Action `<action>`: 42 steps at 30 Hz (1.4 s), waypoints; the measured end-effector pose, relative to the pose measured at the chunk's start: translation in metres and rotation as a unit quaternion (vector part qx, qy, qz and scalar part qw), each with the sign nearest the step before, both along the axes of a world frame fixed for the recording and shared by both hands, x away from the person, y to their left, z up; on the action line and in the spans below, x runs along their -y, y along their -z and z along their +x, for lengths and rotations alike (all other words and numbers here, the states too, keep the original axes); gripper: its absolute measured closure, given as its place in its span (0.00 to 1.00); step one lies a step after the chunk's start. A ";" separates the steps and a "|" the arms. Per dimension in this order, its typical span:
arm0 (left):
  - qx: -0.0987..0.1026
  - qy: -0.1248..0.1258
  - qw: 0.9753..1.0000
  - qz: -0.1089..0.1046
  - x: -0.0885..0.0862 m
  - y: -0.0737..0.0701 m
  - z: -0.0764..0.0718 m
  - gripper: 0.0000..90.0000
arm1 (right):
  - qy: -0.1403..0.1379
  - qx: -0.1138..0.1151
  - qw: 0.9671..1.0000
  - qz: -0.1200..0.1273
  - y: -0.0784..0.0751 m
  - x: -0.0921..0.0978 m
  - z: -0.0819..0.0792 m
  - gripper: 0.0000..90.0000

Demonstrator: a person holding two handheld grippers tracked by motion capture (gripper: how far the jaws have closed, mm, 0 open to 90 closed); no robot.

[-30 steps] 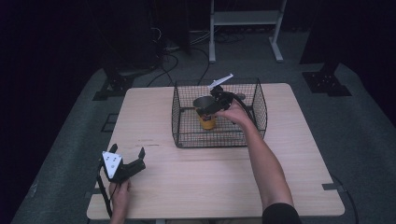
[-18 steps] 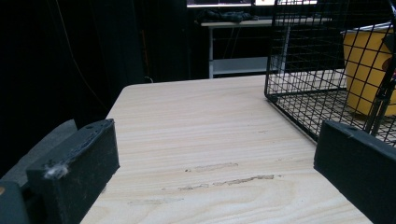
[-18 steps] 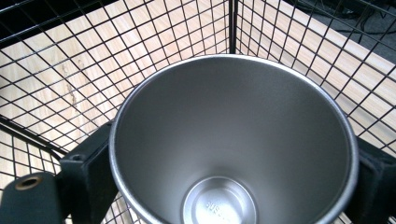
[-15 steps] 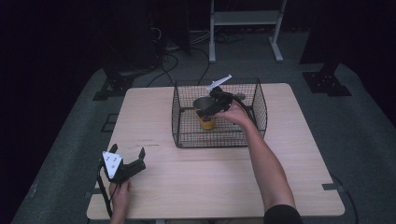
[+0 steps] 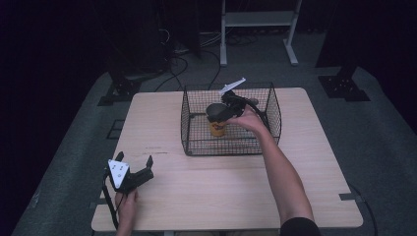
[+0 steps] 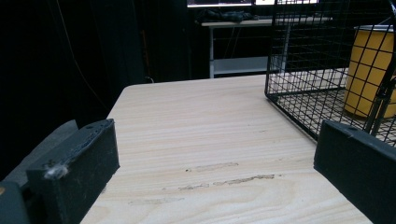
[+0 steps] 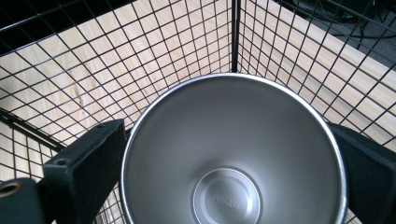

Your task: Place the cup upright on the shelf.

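Note:
A yellow cup [image 5: 217, 129] with a steel inside [image 7: 233, 140] stands low in the black wire basket [image 5: 196, 142] at the table's far middle. My right gripper [image 5: 219, 111] reaches down into the basket from the right. Its jaws press on opposite sides of the cup's rim, so this gripper [image 7: 229, 172] is shut on the cup. My left gripper [image 5: 134, 159] rests open on the table near the front left corner, with nothing between its fingers. From the left gripper [image 6: 215, 177], the basket [image 6: 289, 100] and cup [image 6: 362, 74] are ahead and to the right.
The light wooden table [image 5: 221, 196] has bare room between the basket and the front edge. Beyond the table are a dark floor, cables and a white metal stand [image 5: 255, 19].

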State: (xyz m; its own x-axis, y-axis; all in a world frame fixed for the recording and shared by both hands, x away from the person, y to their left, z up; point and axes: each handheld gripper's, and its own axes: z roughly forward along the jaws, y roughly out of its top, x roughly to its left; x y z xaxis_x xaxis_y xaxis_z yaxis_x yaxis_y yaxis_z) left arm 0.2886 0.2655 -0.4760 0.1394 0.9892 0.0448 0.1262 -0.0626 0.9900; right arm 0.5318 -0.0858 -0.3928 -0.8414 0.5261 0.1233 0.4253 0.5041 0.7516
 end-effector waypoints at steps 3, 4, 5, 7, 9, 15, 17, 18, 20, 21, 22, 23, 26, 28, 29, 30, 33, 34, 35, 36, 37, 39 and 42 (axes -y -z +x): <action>0.000 -0.001 1.000 -0.002 0.000 0.000 0.000 0.00 | -0.002 0.004 1.000 0.001 -0.003 0.000 -0.002 0.03; 0.000 -0.001 1.000 -0.002 0.000 0.000 0.000 0.00 | 0.000 0.006 1.000 0.006 -0.005 0.000 -0.003 0.03; 0.000 -0.001 1.000 -0.002 0.000 0.000 0.000 0.00 | 0.001 0.008 1.000 0.009 -0.006 0.001 -0.003 0.03; 0.001 -0.001 1.000 -0.002 0.000 0.000 0.000 0.00 | 0.003 0.008 1.000 0.013 -0.007 0.002 -0.003 0.03; 0.001 -0.001 1.000 -0.002 0.000 0.000 0.000 0.00 | 0.007 0.014 1.000 0.020 -0.011 0.004 -0.004 0.03; 0.000 0.000 1.000 -0.001 0.000 0.000 0.000 0.00 | 0.013 0.031 0.998 0.051 -0.028 0.015 -0.010 0.03; 0.000 0.000 1.000 -0.001 0.000 0.000 0.000 0.00 | 0.012 0.030 0.998 0.055 -0.031 0.016 -0.011 0.03; 0.000 0.000 1.000 -0.002 0.000 0.000 0.000 0.00 | 0.010 0.030 0.998 0.057 -0.033 0.017 -0.013 0.03; 0.001 0.001 1.000 -0.003 0.000 0.000 0.001 0.00 | 0.010 0.034 0.998 0.057 -0.038 0.020 -0.018 0.03; 0.001 0.001 1.000 -0.003 0.000 0.000 0.000 0.00 | 0.009 0.035 0.998 0.057 -0.040 0.022 -0.021 0.03; 0.002 0.002 1.000 -0.002 0.000 0.000 0.000 0.00 | 0.013 0.041 0.997 0.059 -0.042 0.026 -0.026 0.03; 0.002 0.002 1.000 -0.002 0.000 0.000 0.000 0.00 | 0.013 0.041 0.997 0.059 -0.042 0.026 -0.026 0.03; 0.002 0.001 1.000 -0.001 0.000 0.000 0.000 0.00 | 0.016 0.035 0.997 0.065 -0.044 0.036 -0.033 0.05; 0.001 0.001 1.000 -0.001 0.000 0.000 0.000 0.00 | 0.017 0.037 0.997 0.066 -0.045 0.041 -0.036 0.05; 0.001 0.001 1.000 -0.001 0.000 0.000 0.000 0.00 | 0.017 0.035 0.997 0.068 -0.045 0.043 -0.037 0.05; 0.002 0.001 1.000 -0.001 0.000 0.000 0.000 0.00 | 0.017 0.032 0.997 0.073 -0.046 0.046 -0.039 0.05; 0.001 0.001 1.000 -0.001 0.000 0.000 0.000 0.00 | 0.020 0.033 0.996 0.077 -0.046 0.053 -0.044 0.05; 0.001 0.001 1.000 -0.001 0.000 0.000 0.000 0.00 | 0.019 0.031 0.996 0.077 -0.046 0.055 -0.046 0.05; 0.001 0.001 1.000 -0.001 0.000 0.000 0.000 0.00 | 0.020 0.029 0.996 0.080 -0.046 0.057 -0.048 0.05; 0.001 0.001 1.000 0.000 0.000 0.000 0.000 0.00 | 0.020 0.029 0.996 0.081 -0.046 0.059 -0.050 0.05; 0.001 0.001 1.000 0.000 0.000 0.000 0.000 0.00 | 0.020 0.029 0.996 0.081 -0.046 0.059 -0.050 0.05; 0.001 0.001 1.000 0.000 0.001 0.000 0.000 0.00 | 0.017 0.025 0.996 0.086 -0.046 0.063 -0.055 0.05; 0.001 0.000 1.000 0.000 0.001 0.000 0.000 0.00 | 0.016 0.025 0.996 0.085 -0.047 0.067 -0.060 0.05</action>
State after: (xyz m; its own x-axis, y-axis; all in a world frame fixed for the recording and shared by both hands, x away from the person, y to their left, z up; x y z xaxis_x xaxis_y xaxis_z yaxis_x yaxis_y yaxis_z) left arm 0.2890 0.2649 -0.4762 0.1396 0.9892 0.0448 0.1247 -0.0624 0.9902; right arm 0.4719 -0.1524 -0.3453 -0.8324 0.5273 0.1707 0.3983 0.3550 0.8458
